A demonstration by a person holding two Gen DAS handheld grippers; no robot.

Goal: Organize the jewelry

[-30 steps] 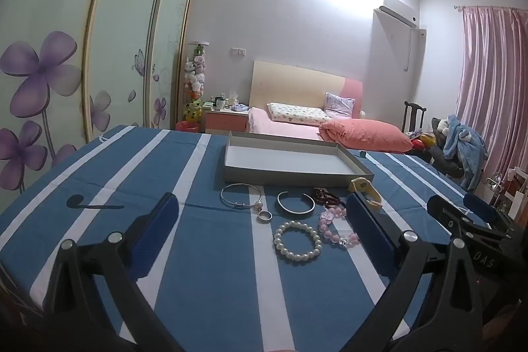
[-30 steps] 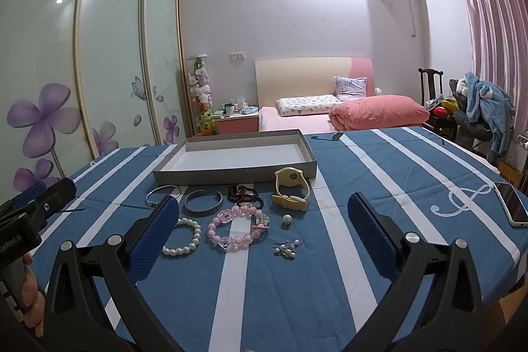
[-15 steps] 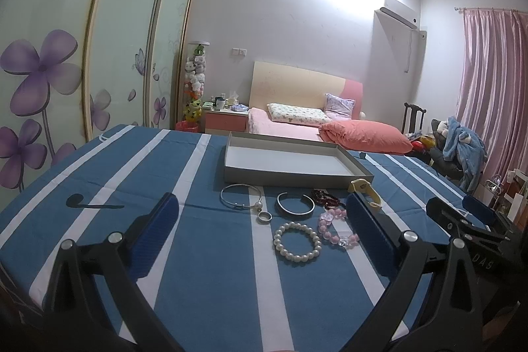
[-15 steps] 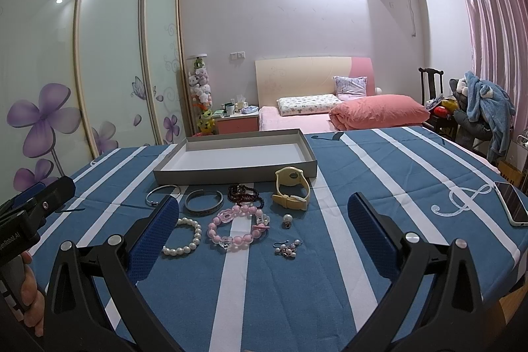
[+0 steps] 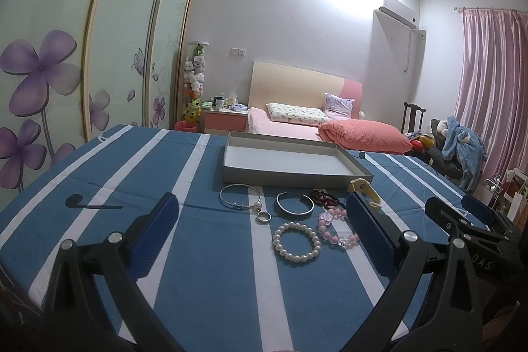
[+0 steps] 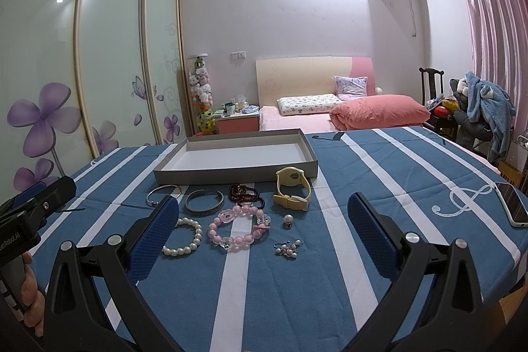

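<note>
An empty grey tray (image 5: 231, 175) (image 6: 231, 178) lies on the blue striped tablecloth. In front of it lie a thin silver bangle (image 5: 240, 196) (image 6: 163, 194), a silver ring (image 5: 264, 216), a wide silver cuff (image 5: 294, 204) (image 6: 204, 202), a white pearl bracelet (image 5: 296, 242) (image 6: 183, 236), a pink bead bracelet (image 5: 336, 228) (image 6: 238, 228), dark red beads (image 5: 325, 198) (image 6: 245, 194), a cream watch (image 5: 364, 190) (image 6: 293, 187), a pearl stud (image 6: 288, 220) and earrings (image 6: 288, 248). My left gripper (image 5: 262, 221) and right gripper (image 6: 264, 223) both hover open above the cloth, holding nothing.
A phone (image 6: 513, 203) lies near the table's right edge. A hand (image 6: 31, 296) holds the left gripper's handle at the right wrist view's left edge. Behind the table stand a bed (image 5: 313, 127), a wardrobe (image 5: 66, 55) and a chair (image 6: 478, 121) with clothes.
Almost nothing differs; the left wrist view has drifted slightly. Both grippers stay open and the jewelry has not moved.
</note>
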